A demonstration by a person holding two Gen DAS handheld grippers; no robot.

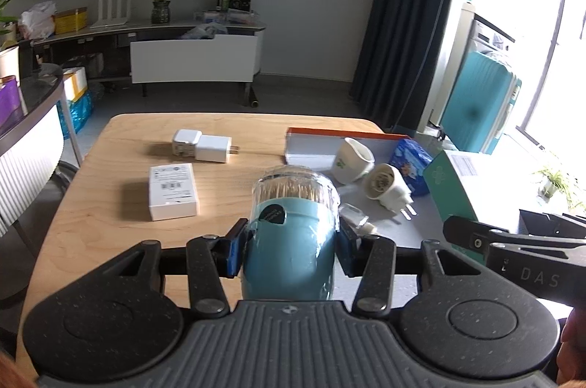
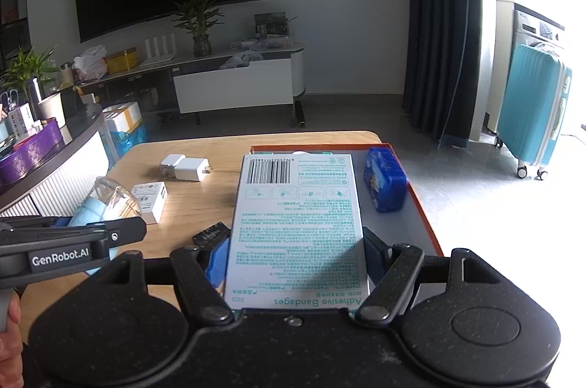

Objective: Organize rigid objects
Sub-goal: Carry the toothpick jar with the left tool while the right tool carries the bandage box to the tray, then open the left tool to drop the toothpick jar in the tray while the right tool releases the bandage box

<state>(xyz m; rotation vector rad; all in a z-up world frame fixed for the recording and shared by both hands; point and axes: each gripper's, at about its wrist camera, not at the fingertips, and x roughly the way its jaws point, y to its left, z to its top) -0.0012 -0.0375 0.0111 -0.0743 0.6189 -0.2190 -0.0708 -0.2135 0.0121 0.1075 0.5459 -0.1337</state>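
Left wrist: left gripper (image 1: 291, 250) clamps toothpick jar (image 1: 293, 223); right gripper (image 2: 295, 263) clamps bandage box (image 2: 298, 226).

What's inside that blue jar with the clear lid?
Through the clear lid of the blue jar, held by the left gripper, a packed bundle of thin wooden sticks shows, probably toothpicks. The opaque blue body hides their lower ends.
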